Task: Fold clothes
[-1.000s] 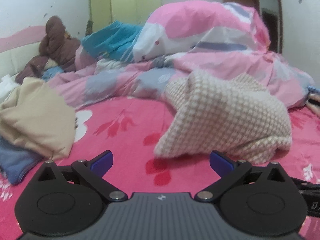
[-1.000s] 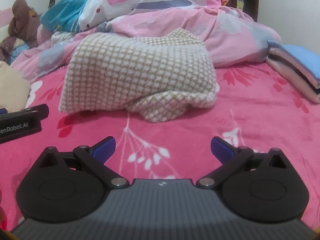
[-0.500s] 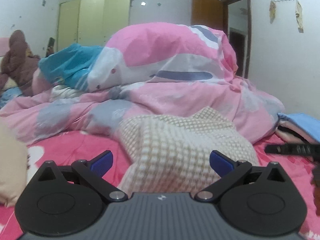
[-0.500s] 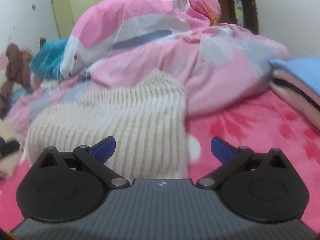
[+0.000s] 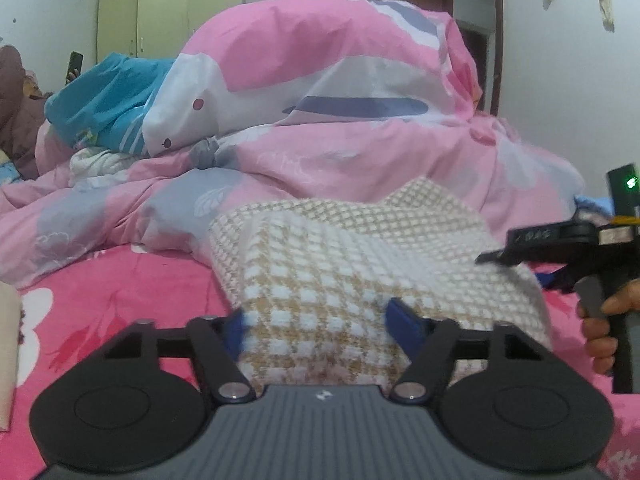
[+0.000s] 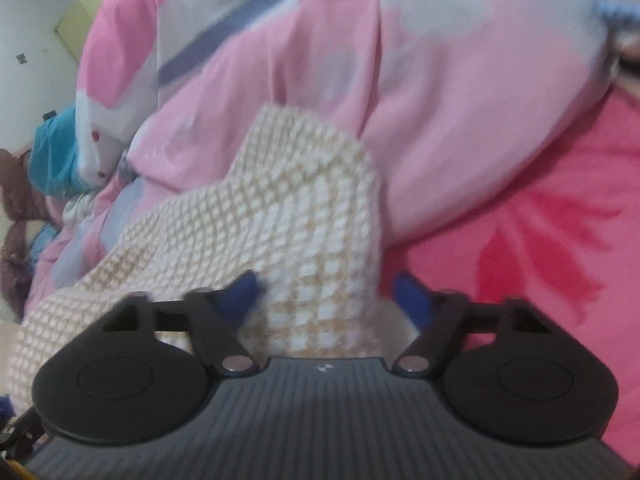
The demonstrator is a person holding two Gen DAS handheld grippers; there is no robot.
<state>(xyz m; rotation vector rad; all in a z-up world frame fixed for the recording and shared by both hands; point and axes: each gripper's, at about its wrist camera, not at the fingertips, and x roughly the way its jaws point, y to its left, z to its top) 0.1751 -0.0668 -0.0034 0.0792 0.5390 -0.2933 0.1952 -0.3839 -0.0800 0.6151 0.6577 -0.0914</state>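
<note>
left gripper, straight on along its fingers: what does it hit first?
The checked knit garment. Its near edge already lies between the left gripper fingers, whose jaws are closing. Behind it sits the pink duvet.

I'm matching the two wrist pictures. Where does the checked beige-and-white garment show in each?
Left wrist: checked garment at lower centre, running between the blue fingers.
Right wrist: checked garment left of centre, reaching down between the fingers.
Shared landmark: pink duvet piled behind it.
</note>
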